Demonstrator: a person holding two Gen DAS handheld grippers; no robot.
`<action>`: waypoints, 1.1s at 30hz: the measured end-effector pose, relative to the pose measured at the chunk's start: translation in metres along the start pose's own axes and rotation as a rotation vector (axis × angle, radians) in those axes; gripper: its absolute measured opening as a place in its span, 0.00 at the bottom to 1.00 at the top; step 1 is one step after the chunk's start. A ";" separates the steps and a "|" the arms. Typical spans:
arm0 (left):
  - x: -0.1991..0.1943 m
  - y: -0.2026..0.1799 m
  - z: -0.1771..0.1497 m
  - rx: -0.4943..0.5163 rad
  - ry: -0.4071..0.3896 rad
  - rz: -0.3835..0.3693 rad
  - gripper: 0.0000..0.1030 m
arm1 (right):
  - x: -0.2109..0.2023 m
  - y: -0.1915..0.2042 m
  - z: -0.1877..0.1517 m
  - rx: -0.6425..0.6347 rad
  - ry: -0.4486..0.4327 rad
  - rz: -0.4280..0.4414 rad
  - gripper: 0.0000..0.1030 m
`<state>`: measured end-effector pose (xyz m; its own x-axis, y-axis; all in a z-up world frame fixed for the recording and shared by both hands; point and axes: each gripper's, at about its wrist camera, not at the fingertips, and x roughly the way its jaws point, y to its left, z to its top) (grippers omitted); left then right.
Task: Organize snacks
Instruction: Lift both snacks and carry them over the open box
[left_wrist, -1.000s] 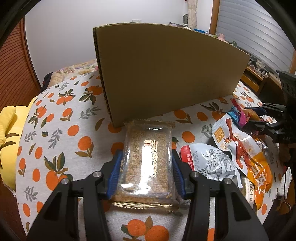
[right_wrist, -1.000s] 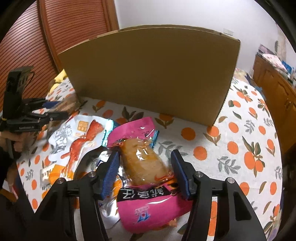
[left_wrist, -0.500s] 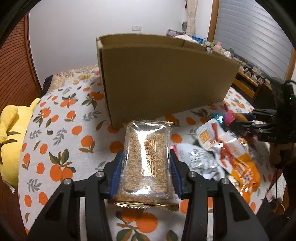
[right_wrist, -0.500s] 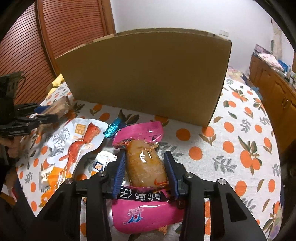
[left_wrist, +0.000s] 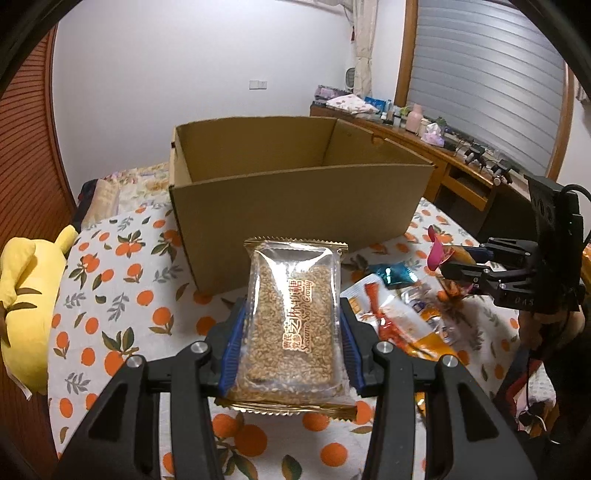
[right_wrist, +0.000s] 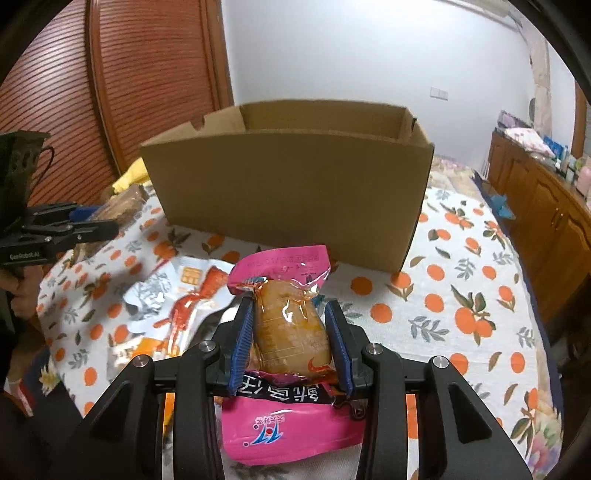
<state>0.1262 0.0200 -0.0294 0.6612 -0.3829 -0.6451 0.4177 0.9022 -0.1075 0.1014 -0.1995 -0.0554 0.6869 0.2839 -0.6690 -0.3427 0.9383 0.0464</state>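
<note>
- The sesame candy pack (left_wrist: 293, 325), clear-fronted with a gold crimped edge, sits lifted above the bench between the blue pads of the left gripper (left_wrist: 291, 325); its fingers (left_wrist: 232, 354) are clamped on the pack's two long sides.
- The pink pack (right_wrist: 286, 332), with an orange-brown snack showing through its clear window, is raised off the bench in the right gripper (right_wrist: 290, 339). Its fingers (right_wrist: 338, 347) have just been closing and now press on both sides of the pack's bulge.
- In the left wrist view the right gripper shows at the far right edge, with the pink pack's tip poking out from it; a person's hand (left_wrist: 546, 325) grips the handle below.
- More snack packs lie loose on the bench between the two grippers: a white and orange pack (right_wrist: 184, 295) printed with a red figure, and a small teal wrapper (left_wrist: 393, 275) just beyond it.
- An open cardboard box (right_wrist: 288, 184) stands upright on the far side of the bench, beyond both held packs; what can be seen of its inside is bare card.
- The bench (right_wrist: 461, 295) wears a white cloth printed with oranges and leaves.
- A yellow plush toy (left_wrist: 26, 299) lies at the left edge of the bench.
- A wooden sideboard (right_wrist: 546, 206) with small bottles and cloths on top runs along the right wall.
</note>
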 end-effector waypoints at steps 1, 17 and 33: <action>-0.002 -0.002 0.001 0.001 -0.005 -0.003 0.44 | -0.002 0.001 0.000 0.002 -0.005 0.003 0.38; -0.019 -0.014 0.009 0.017 -0.053 -0.020 0.44 | -0.038 0.009 0.002 0.014 -0.081 -0.003 0.38; -0.039 -0.021 0.032 0.036 -0.122 -0.023 0.44 | -0.061 0.016 0.021 -0.016 -0.139 -0.009 0.38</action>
<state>0.1115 0.0102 0.0225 0.7210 -0.4270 -0.5458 0.4547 0.8859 -0.0925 0.0678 -0.1973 0.0018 0.7720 0.3010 -0.5598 -0.3455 0.9380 0.0280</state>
